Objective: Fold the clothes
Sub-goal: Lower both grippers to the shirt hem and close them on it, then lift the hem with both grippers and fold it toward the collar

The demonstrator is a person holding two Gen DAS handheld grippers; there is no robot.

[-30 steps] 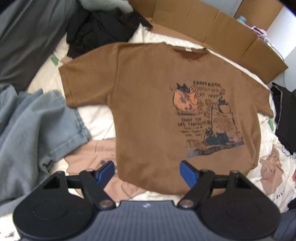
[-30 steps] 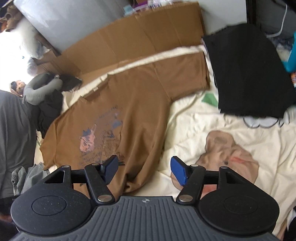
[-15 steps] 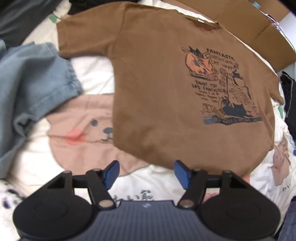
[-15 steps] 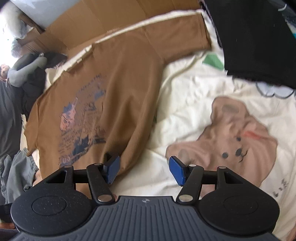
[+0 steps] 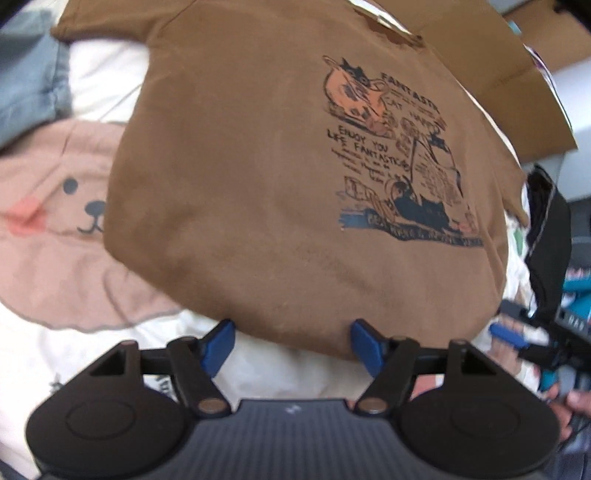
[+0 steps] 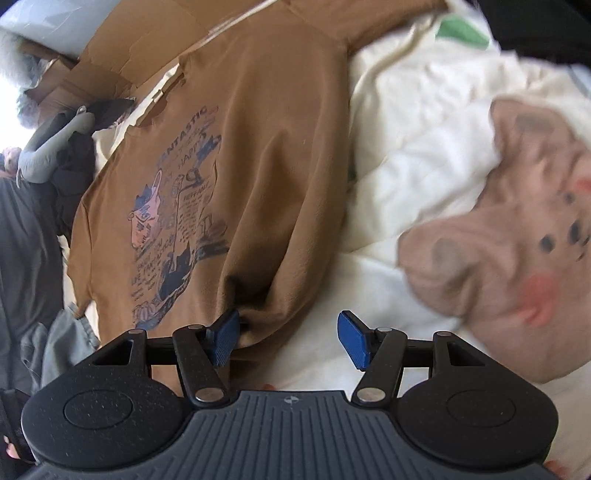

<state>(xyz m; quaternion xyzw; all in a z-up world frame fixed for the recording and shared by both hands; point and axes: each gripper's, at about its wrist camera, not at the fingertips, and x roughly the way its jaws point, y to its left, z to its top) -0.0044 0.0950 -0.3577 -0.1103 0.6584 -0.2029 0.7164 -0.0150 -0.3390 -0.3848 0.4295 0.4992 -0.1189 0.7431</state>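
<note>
Cream bedsheet (image 5: 110, 85) (bear faces printed on it) and flattened cardboard (image 5: 517, 74) behind.

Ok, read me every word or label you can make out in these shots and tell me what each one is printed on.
"FANTASTIC": heading of the graphic on the brown t-shirt.
"ENJOY YOU LIFE FANTASTIC": left of the print, under the cat drawing.
"CAT HAPPY": partly legible, below the heading.
Banner line along the print's bottom: too blurred.
Smaller lines inside the print: too small.
Neck label: unreadable.
Dark characters on the bear-print bedsheet: hidden behind the gripper.

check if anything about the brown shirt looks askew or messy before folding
The brown shirt lies mostly flat, print up, but its bottom corner by the right tongs is bunched into dark folds rather than smoothed.
</note>
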